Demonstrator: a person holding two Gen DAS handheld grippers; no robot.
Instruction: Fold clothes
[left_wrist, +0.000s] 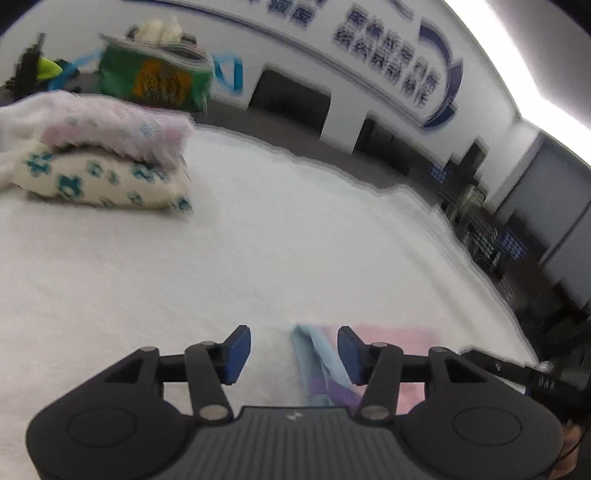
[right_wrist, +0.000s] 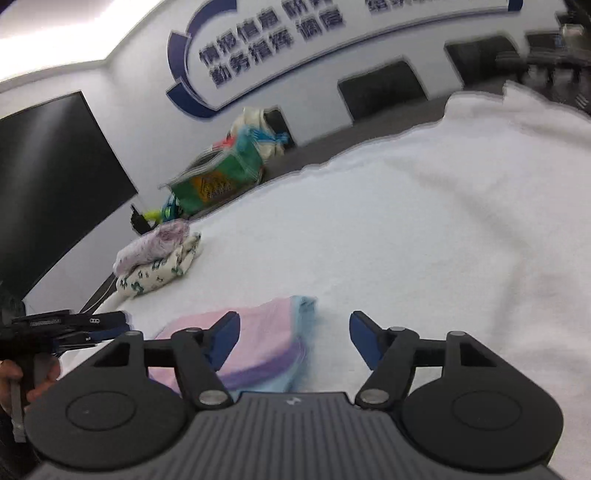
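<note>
A folded garment (left_wrist: 318, 356) in pink, light blue and purple lies flat on the white cloth-covered table (left_wrist: 258, 240). In the left wrist view my left gripper (left_wrist: 294, 349) hovers just over its left edge, jaws open, the right pad above the cloth and the left pad over bare table. In the right wrist view the same garment (right_wrist: 266, 326) lies under my right gripper (right_wrist: 294, 339), which is open too, its left finger above the pink part. Nothing is pinched by either one.
A stack of two folded pieces, fluffy pink (left_wrist: 110, 127) on floral cream (left_wrist: 103, 181), sits at the table's far left. Behind it stands a green bag (left_wrist: 155, 77) stuffed with clothes. The table's far edge (right_wrist: 332, 162) drops to dark floor. A hand (right_wrist: 33, 373) holds the left gripper.
</note>
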